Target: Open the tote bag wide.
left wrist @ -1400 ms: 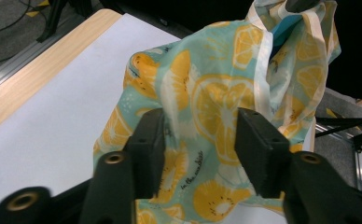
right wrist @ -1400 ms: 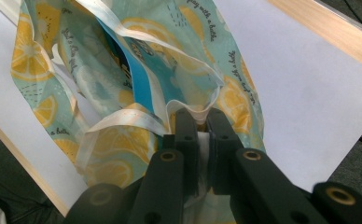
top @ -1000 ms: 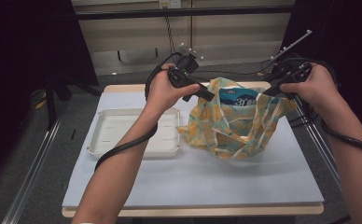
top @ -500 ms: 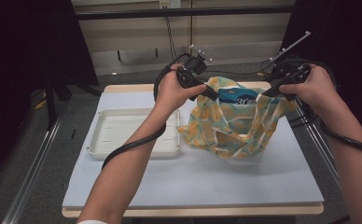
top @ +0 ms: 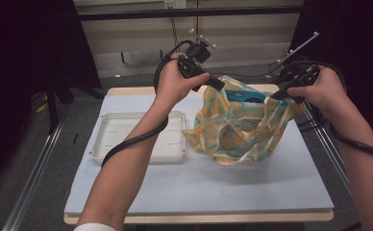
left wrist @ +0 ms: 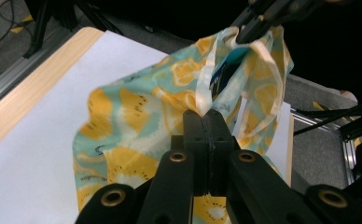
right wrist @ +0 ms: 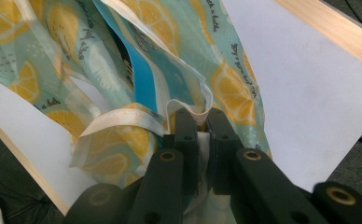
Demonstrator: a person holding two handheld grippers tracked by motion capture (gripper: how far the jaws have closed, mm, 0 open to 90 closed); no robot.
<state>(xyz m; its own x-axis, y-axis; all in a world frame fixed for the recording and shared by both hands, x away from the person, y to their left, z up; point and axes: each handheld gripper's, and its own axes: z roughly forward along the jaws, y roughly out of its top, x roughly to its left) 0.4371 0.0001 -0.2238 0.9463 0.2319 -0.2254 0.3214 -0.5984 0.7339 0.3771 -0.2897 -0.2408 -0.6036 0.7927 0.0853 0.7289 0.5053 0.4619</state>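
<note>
Yellow lemon slices on pale teal cloth mark the bag (top: 240,125), which in the high view stands at the table's (top: 199,192) centre, toward three o'clock from the white tray (top: 136,137). The left gripper (top: 218,85) holds its rim at eleven o'clock, the right gripper (top: 278,95) at one o'clock. In the left gripper view, the jaws have just been closing and pinch the rim. In the right gripper view, the jaws clamp the hem beside a blue packet (right wrist: 142,70).
</note>
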